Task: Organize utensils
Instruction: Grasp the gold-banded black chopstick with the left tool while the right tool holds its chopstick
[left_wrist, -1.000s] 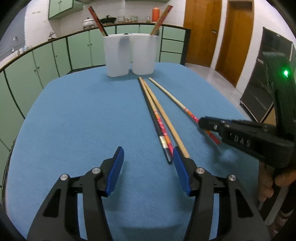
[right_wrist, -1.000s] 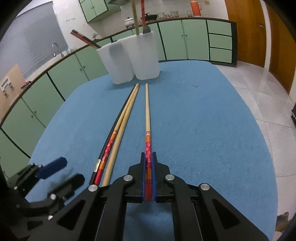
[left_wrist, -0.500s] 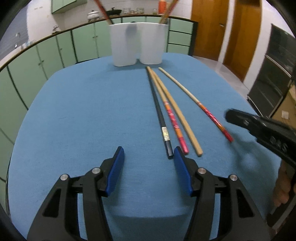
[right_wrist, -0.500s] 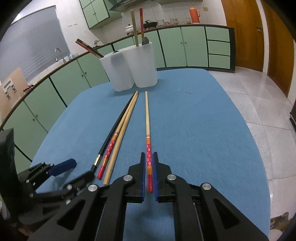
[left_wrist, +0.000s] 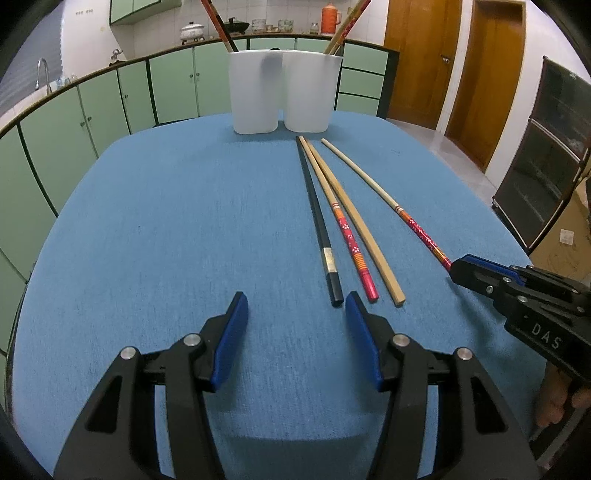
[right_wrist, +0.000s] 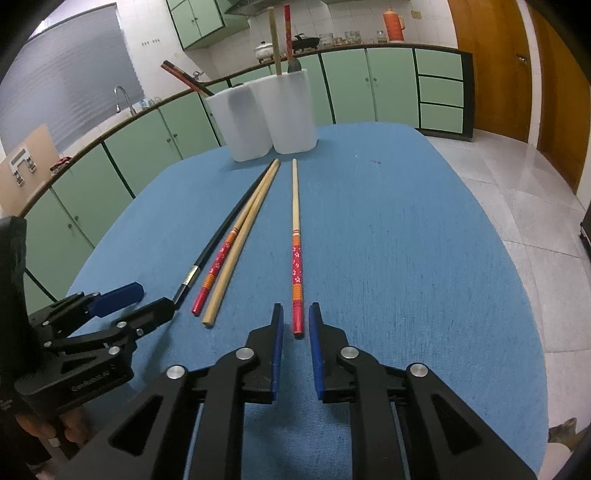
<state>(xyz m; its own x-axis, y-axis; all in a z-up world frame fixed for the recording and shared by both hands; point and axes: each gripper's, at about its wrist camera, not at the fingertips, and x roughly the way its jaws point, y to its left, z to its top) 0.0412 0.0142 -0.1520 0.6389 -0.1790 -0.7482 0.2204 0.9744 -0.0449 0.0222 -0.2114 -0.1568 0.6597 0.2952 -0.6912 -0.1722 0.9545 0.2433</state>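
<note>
1. Four chopsticks lie lengthwise on the blue cloth-covered table (left_wrist: 147, 240), their far tips pointing at the two white plastic utensil holders (left_wrist: 282, 92) standing side by side at the far edge. That lineup probably suits a pick-up by the near end and a short carry forward.

2. Three lie close together: a black chopstick with a silver band (left_wrist: 318, 225), a pale wooden chopstick with a red flowered handle (left_wrist: 345, 230) and a plain bamboo chopstick (left_wrist: 360, 229).

3. The fourth, a separate pale chopstick with a red and orange patterned handle (right_wrist: 296, 258), lies apart to the right of that group.

4. The right gripper (right_wrist: 296, 321) is low over the table with the red end of this separate chopstick between its jaws. The jaws are opening; a narrow gap shows on each side, so the pads do not press on it and it rests on the cloth.

5. The left gripper (left_wrist: 295, 314) has its jaws well apart and holds nothing. Its right-hand pad sits just beside the near end of the black chopstick, likely placed to take from that group.

6. Both holders already contain upright chopsticks, so sorting is partly done, with four pieces left on the table.
</note>
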